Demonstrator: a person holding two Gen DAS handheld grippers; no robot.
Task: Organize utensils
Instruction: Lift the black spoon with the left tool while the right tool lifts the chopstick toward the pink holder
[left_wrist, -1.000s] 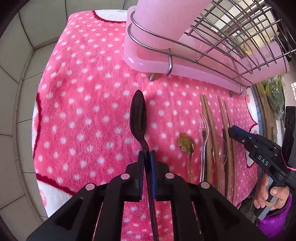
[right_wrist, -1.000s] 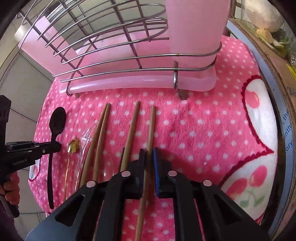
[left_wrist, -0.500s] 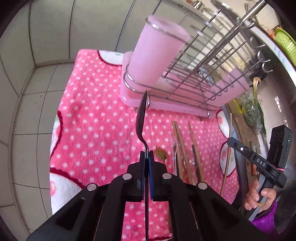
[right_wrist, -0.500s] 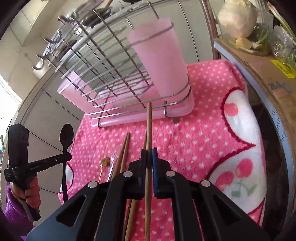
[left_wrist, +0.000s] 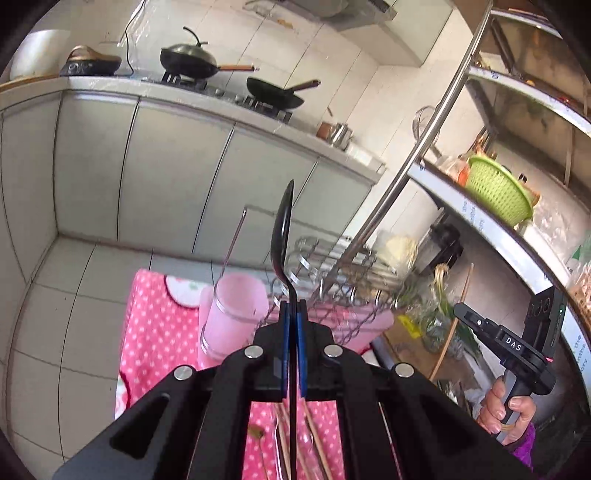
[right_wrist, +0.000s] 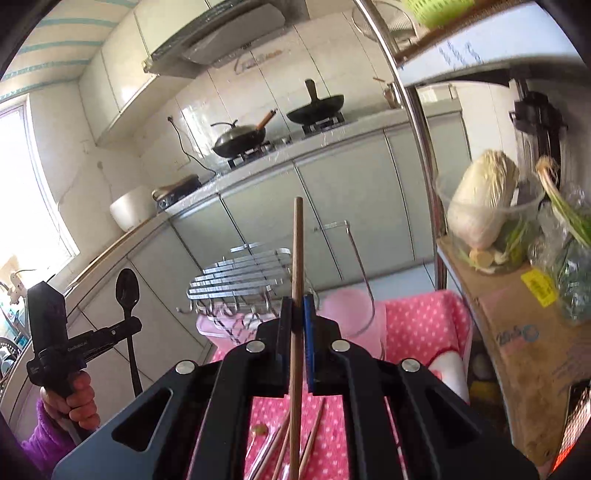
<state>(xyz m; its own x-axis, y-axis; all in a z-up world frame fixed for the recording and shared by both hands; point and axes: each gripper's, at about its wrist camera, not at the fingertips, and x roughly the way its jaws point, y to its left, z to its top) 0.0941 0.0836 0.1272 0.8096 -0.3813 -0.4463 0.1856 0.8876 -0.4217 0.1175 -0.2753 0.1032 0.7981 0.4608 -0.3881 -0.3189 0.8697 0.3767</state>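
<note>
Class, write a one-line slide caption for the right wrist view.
Right tongs shut on a chopstick above the pink cup; left tongs hold a black spoon.

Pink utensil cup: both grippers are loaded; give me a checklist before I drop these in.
1. Left gripper shut on black plastic spoon: ok.
2. Right gripper shut on brown wooden chopstick: ok.
3. Pink plastic cup upright in wire dish rack: ok.
4. Cup empty inside: cannot tell.
5. Either utensil above the cup mouth: not ok.
6. Remaining chopsticks on pink dotted towel, to be collected: not ok.
</note>
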